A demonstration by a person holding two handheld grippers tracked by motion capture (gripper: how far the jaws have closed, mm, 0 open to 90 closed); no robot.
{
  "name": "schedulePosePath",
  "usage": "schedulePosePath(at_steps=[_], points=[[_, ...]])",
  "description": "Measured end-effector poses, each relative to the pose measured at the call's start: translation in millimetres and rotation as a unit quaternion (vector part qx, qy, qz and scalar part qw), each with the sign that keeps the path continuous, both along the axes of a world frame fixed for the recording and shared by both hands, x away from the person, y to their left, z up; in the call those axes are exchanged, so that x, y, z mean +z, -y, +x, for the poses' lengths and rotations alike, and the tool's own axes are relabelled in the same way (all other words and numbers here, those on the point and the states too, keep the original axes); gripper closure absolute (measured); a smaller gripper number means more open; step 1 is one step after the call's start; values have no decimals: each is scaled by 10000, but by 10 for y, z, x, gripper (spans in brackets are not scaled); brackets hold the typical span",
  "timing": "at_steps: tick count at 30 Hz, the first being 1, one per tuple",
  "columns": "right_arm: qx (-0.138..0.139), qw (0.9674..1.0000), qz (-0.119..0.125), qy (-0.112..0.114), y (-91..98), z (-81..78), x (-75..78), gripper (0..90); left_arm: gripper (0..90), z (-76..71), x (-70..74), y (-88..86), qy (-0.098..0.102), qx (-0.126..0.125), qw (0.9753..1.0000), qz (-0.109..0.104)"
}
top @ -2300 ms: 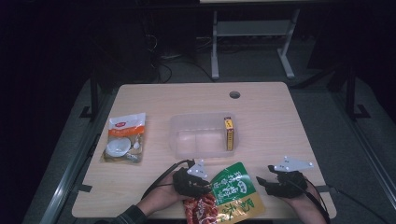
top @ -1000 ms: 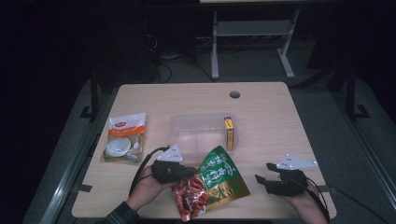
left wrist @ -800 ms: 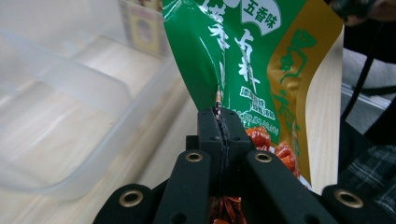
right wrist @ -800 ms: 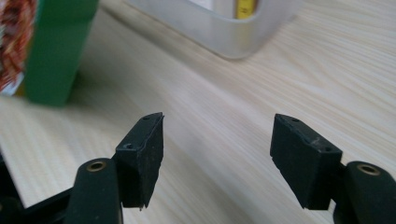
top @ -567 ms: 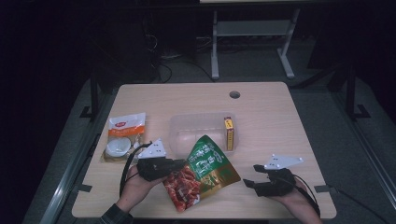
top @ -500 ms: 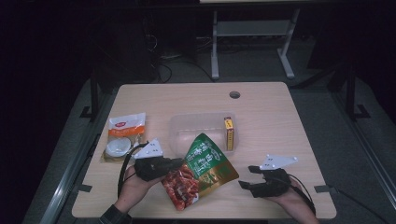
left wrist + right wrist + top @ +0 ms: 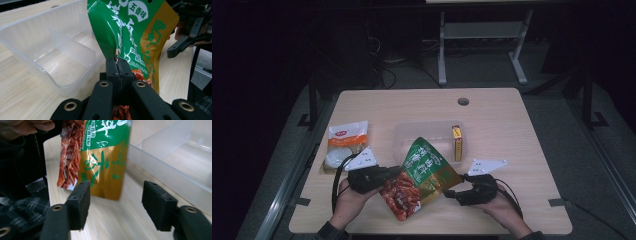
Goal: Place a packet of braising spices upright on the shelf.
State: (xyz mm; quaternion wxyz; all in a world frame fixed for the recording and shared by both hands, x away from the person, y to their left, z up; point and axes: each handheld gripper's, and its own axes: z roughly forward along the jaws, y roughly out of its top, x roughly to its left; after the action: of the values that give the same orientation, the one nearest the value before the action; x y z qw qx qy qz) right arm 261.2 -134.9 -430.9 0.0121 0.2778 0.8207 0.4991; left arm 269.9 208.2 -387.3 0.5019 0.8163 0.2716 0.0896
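The snack bag [image 7: 424,175] is glossy, crinkly foil, green and gold, lifted off the wooden surface [image 7: 512,130] beside a clear, ribbed plastic bin [image 7: 45,50]. Left gripper [image 7: 117,66] has its fingers pinched tight on the bag's edge. Right gripper [image 7: 116,205] has just been closing but its fingers are still apart, the bag's gold corner just ahead between them, not touching.

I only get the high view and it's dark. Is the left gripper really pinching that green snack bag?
Observer: Yes, the left gripper view shows the left gripper shut on the green snack bag's edge.
Operator: Is the other one grabbing too?
Observer: No, the right gripper is open; its jaws have just been closing, nothing pressed between them.
Operator: What's the clear box like?
Observer: Thin walls split the clear box into compartments.
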Motion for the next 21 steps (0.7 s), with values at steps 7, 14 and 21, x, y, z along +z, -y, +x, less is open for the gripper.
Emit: schedulePosePath(at_steps=[7,14,21], points=[[82,9997,233,16,-173,63,-7,485,898,-10,26,-18,32,26,10000,-90],[284,9982,509,-120,-333,126,-53,685,897,-10,28,-40,51,85,9999,-142],[355,9972,646,-148,-313,151,-45,843,896,-13,21,-38,41,72,9998,-191]])
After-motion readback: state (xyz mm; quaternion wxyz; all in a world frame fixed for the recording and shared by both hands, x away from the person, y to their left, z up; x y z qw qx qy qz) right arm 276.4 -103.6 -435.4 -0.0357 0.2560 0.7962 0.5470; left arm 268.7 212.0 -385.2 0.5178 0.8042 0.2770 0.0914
